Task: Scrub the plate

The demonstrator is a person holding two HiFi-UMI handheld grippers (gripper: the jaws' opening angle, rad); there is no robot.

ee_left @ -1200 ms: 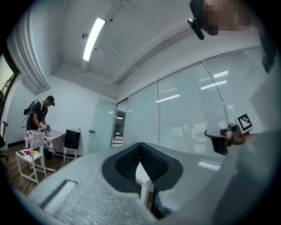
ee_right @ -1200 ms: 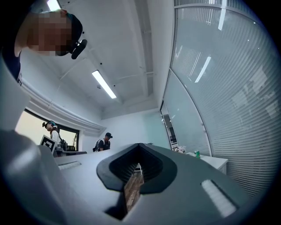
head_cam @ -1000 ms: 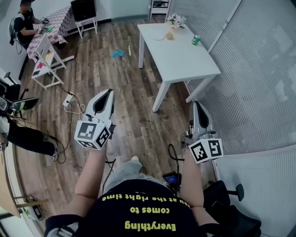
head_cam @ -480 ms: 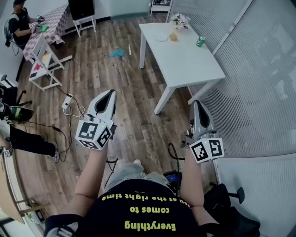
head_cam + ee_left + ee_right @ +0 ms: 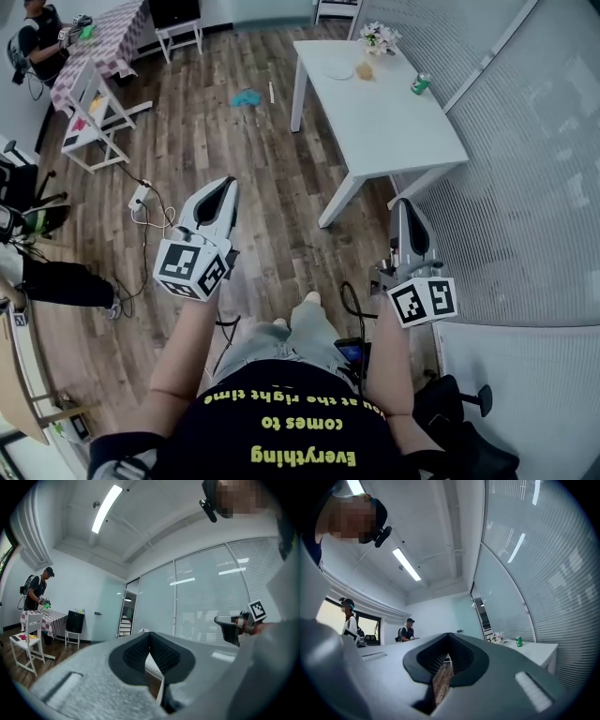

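1. While the person is standing on the wooden floor, both tools are pointing roughly level ahead of the body. The left gripper is showing its jaws pressed together on nothing, and the right gripper is likewise showing shut, empty jaws.
2. Near the feet, a black cable is looping beside a small device, and a white power strip is lying off to the left. These are probably the things to step around.
3. Beyond them the boards are lying open up to the white counter. A glass wall with blinds is closing off the right side, so the freer approach is looking like the left.
4. The plate is sitting flat at the counter's far end, well apart from both grippers and nearer the left edge than the right. A small tan lump, possibly the scrubber, is lying just beside it. A green can and some flowers are standing farther off.
5. The plate is looking stiff, smooth and fairly light, likely slippery and breakable. Pinching its rim with one pair of jaws is seeming the safest hold, since sideways scrubbing may be pushing it toward that left edge.
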